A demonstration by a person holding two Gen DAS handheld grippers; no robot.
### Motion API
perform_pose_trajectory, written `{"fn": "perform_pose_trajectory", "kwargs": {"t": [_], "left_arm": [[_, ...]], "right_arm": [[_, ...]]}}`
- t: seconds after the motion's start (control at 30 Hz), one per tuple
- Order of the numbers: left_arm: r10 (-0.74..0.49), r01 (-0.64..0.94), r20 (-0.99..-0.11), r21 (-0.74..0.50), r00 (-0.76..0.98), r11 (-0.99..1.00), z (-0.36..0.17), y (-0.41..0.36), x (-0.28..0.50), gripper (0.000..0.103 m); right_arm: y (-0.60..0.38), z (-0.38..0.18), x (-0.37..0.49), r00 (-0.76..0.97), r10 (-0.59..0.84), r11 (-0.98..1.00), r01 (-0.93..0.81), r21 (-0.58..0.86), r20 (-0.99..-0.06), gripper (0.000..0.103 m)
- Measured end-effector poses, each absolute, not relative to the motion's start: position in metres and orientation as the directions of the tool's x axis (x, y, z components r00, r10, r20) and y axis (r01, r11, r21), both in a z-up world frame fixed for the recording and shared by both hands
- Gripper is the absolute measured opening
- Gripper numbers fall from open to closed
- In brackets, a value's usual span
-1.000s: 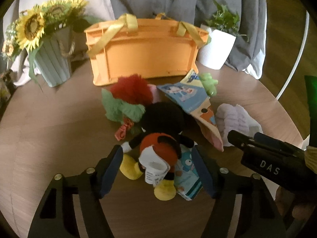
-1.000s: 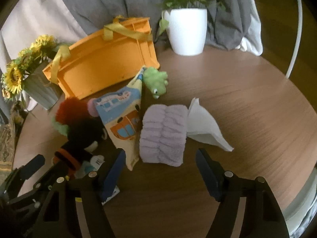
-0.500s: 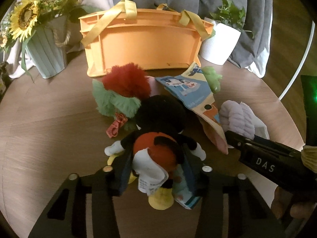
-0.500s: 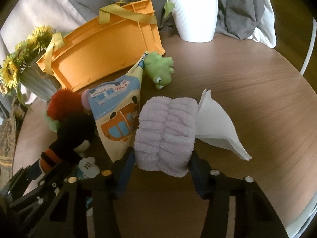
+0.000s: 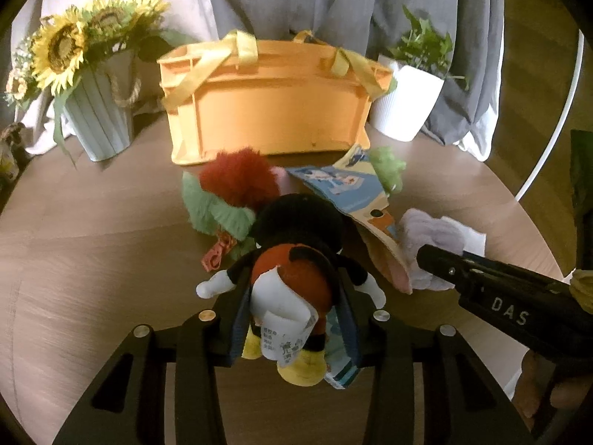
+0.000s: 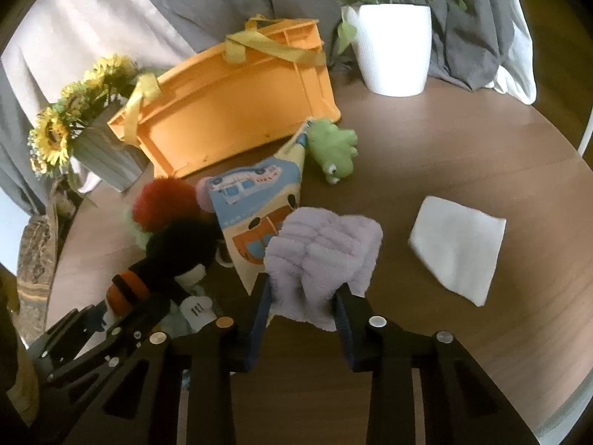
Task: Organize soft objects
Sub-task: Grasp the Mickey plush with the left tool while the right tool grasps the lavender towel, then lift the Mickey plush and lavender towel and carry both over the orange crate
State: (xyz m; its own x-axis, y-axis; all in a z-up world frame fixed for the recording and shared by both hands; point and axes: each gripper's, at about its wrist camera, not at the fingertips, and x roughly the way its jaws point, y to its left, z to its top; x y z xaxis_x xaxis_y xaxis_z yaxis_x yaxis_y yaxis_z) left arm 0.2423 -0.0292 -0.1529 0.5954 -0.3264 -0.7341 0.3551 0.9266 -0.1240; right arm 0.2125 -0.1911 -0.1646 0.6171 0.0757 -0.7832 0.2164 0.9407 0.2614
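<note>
A plush mouse doll (image 5: 292,270) with a black head, red shorts and yellow shoes lies on the round wooden table. My left gripper (image 5: 292,296) is closing, its pads pressing the doll's body from both sides. A fluffy lilac cloth (image 6: 322,244) sits bunched between the pads of my right gripper (image 6: 304,289), whose jaws are also closing and squeezing its near end. Behind both stands an orange basket (image 5: 274,118) with yellow handles. A red-and-green fluffy toy (image 5: 237,181), a printed fabric pouch (image 6: 252,200) and a green frog toy (image 6: 333,148) lie before the basket.
A folded white cloth (image 6: 459,244) lies on the table to the right of the lilac cloth. A vase of sunflowers (image 5: 96,111) stands back left, and a white plant pot (image 6: 393,48) stands back right. Grey curtains hang behind. The table edge (image 6: 578,371) curves away at the right.
Both grippers have gone from wide open to closed on their objects: the left on the plush doll, the right on the lilac cloth, which has lifted off the white cloth.
</note>
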Motion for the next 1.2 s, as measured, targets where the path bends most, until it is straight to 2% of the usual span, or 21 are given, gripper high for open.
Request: {"fn": "perform_pose_trajectory", "kwargs": {"t": [0.17,0.27,0.6,1.2], "left_arm": [[-0.336,0.358,-0.705,-0.124,0.625,0.926,-0.138,-0.029,0.239,0.041],[-0.341,0.360,-0.690,-0.124,0.638,0.925,-0.131,-0.029,0.238,0.041],[-0.364,0.367,-0.612,-0.127,0.702,0.922,-0.095,-0.030,0.230,0.041],[-0.340,0.343,-0.438,-0.074,0.832,0.936,-0.026,-0.020,0.238,0.041]], "right_arm": [[-0.190,-0.157,0.213,0.633,0.087,0.943,0.197,0.269,-0.769,0.019],[-0.190,-0.151,0.212,0.647,0.088,0.947,0.182,0.265,-0.758,0.016],[-0.195,-0.114,0.204,0.715,0.069,0.952,0.161,0.260,-0.696,0.016],[-0.186,-0.036,0.219,0.857,0.096,0.965,0.045,0.258,-0.506,0.016]]}}
